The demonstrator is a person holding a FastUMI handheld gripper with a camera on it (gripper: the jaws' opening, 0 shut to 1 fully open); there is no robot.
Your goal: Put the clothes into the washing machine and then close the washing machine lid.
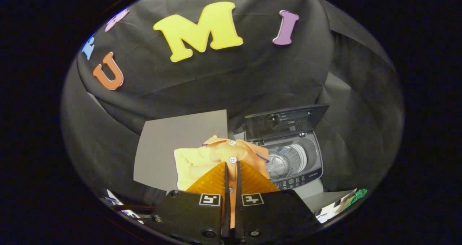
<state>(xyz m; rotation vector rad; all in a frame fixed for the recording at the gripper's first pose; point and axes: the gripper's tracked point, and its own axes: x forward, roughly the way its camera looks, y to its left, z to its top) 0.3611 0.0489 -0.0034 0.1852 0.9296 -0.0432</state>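
Observation:
My gripper (pixel 231 164) is shut on an orange and yellow buttoned shirt (pixel 216 154), whose cloth is pinched in the narrow gap between the two fingers. The shirt hangs lifted above the grey table (pixel 169 147), bunched just ahead of the fingertips. To the right and a little beyond the fingers stands a small top-loading washing machine (pixel 303 176). Its dark lid (pixel 285 121) is raised upright at the back, and the shiny drum (pixel 288 160) lies open below it. The shirt's right edge overlaps the drum's left rim in this view.
The washer's control panel (pixel 297 182) faces the fingers at its front. The black cloth wall rises close behind the table and the machine. Coloured items (pixel 346 201) lie low to the right of the machine.

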